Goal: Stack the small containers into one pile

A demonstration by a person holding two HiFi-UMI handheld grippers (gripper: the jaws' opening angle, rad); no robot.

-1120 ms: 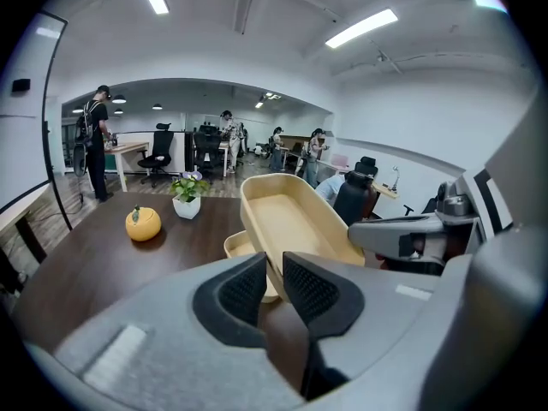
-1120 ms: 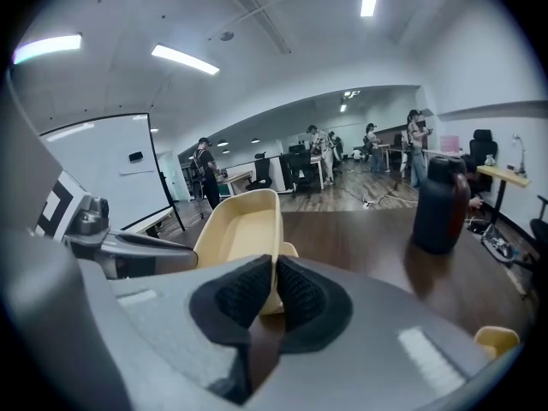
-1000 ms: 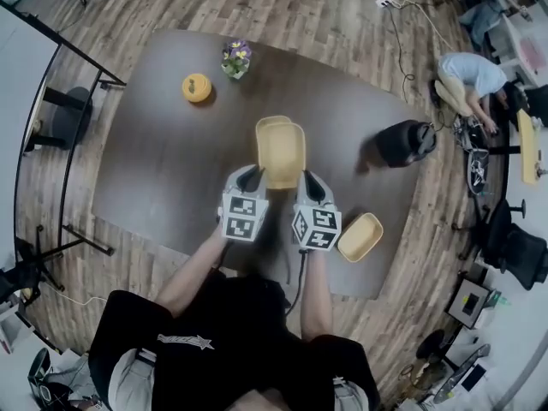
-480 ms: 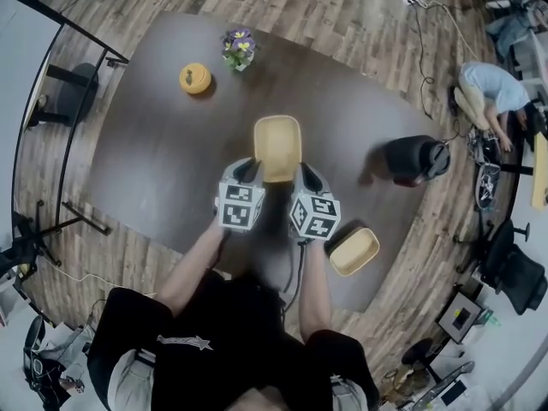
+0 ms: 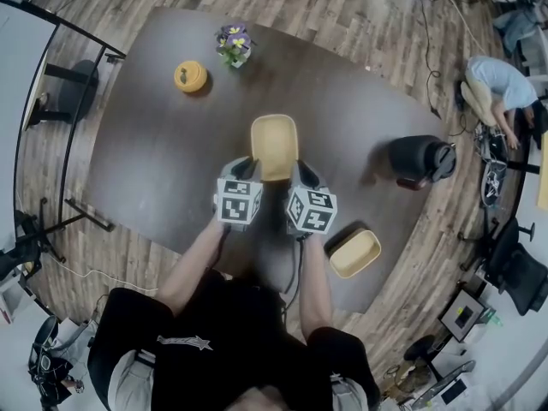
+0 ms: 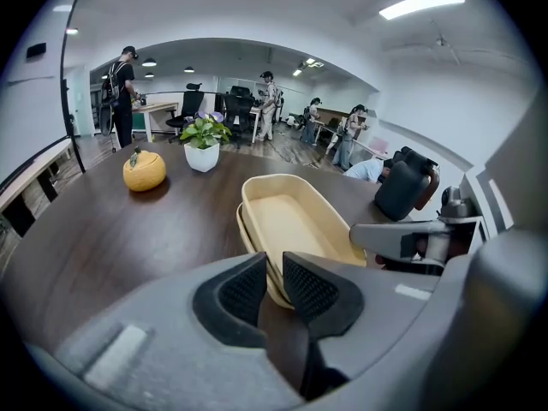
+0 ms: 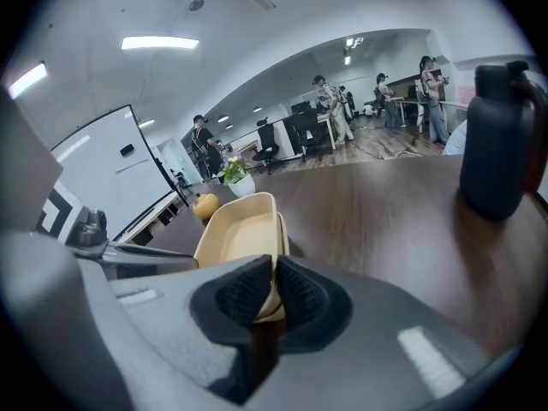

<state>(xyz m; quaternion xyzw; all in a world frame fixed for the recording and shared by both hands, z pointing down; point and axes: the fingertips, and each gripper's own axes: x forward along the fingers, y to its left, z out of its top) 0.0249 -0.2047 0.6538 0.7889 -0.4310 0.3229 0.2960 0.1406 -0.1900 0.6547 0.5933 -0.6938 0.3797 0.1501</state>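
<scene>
Two tan containers sit nested in mid-table, the upper tan container [image 5: 274,144] inside the lower one [image 6: 243,229]. My left gripper [image 5: 247,169] is shut on the near left rim of the upper container [image 6: 295,221], the rim running between its pads [image 6: 273,286]. Over on the near right rim, my right gripper [image 5: 301,172] is shut as well, and the thin wall [image 7: 244,234] shows pinched between its pads [image 7: 274,291]. A third tan container [image 5: 354,253] lies alone near the table's front right edge.
A black jug [image 5: 418,159] stands at the table's right. At the back are an orange pumpkin-shaped piece [image 5: 190,76] and a small potted flower [image 5: 233,45]. A person [image 5: 497,88] crouches on the floor beyond the dark table [image 5: 154,169].
Both grippers have sunk with the upper container. It was offset above the lower one and now sits lined up inside it.
</scene>
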